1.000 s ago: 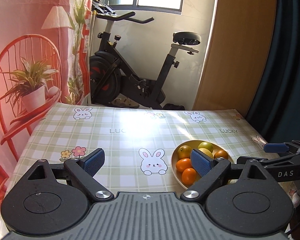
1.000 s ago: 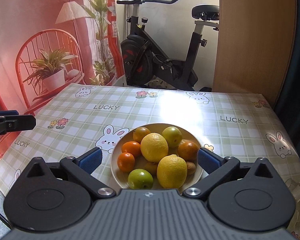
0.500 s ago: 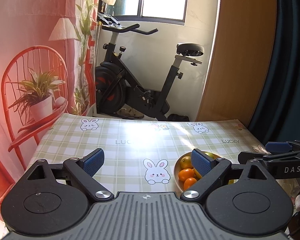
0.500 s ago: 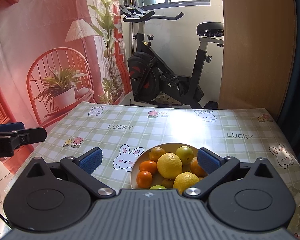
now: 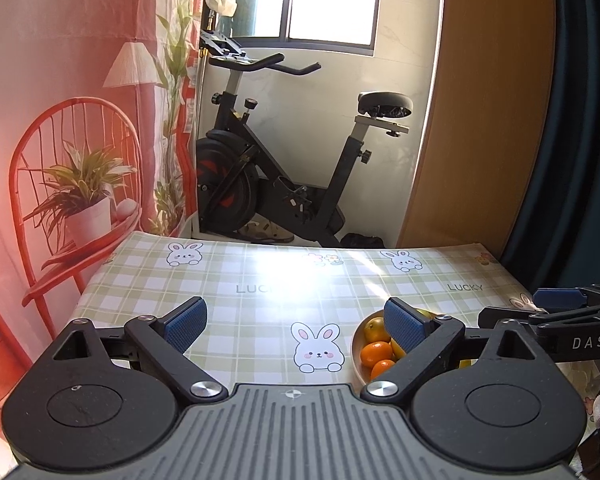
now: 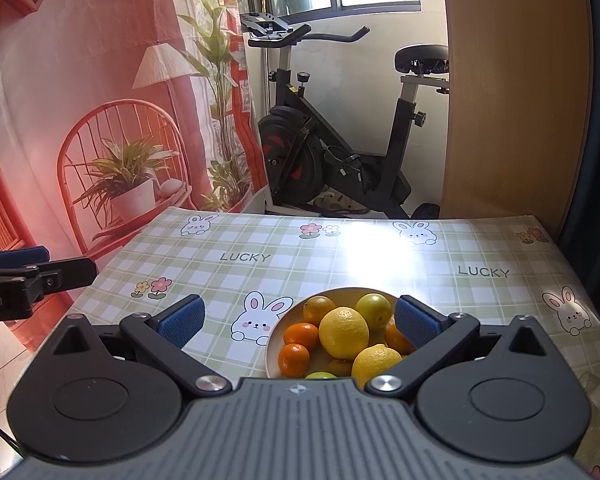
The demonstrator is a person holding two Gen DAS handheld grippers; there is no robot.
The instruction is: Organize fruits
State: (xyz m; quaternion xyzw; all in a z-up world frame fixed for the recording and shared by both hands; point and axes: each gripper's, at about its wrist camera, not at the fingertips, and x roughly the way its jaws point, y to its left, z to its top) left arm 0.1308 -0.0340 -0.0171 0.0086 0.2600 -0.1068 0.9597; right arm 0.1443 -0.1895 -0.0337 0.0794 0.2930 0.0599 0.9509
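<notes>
A cream plate (image 6: 274,340) near the table's front edge holds several fruits: lemons (image 6: 343,333), small oranges (image 6: 294,359) and a yellow-green fruit (image 6: 374,310). In the left wrist view the plate (image 5: 355,346) is partly hidden behind my right finger. My right gripper (image 6: 298,322) is open and empty, held above and behind the plate. My left gripper (image 5: 296,323) is open and empty over the table to the plate's left. Each gripper shows at the edge of the other's view.
The table (image 6: 340,248) has a green checked cloth with bunnies and "LUCKY" print. An exercise bike (image 5: 276,184) stands beyond its far edge. A red printed backdrop (image 5: 60,100) hangs at the left, a wooden panel (image 5: 488,100) and dark curtain at the right.
Both grippers have pulled back and risen from the table. The plate now sits lower and smaller in both views. Both stay open and empty.
</notes>
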